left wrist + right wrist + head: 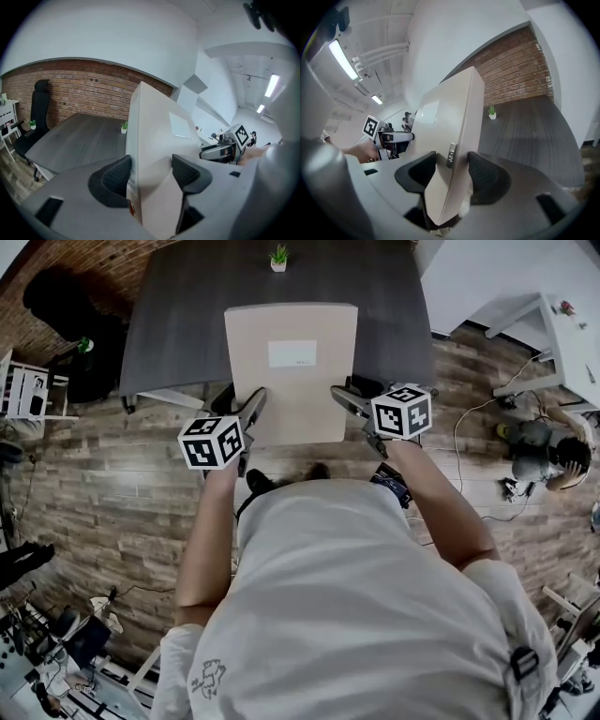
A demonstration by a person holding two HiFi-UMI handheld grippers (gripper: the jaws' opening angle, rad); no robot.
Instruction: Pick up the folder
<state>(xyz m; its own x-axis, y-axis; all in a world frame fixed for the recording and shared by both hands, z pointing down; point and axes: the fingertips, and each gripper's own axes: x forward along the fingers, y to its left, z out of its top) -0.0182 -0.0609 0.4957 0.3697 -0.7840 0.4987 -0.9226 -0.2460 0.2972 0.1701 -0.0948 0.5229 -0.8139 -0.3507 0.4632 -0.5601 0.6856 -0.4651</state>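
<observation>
The folder is a thick beige box file with a white label on its top face. It hangs lifted over the near edge of the dark grey table. My left gripper is shut on its near left corner, and my right gripper is shut on its near right corner. In the left gripper view the folder fills the gap between the black pads. In the right gripper view the folder sits clamped between both pads.
A small potted plant stands at the table's far edge. A black office chair is at the far left, beside a white shelf. A white desk and floor cables lie to the right. Wooden floor surrounds me.
</observation>
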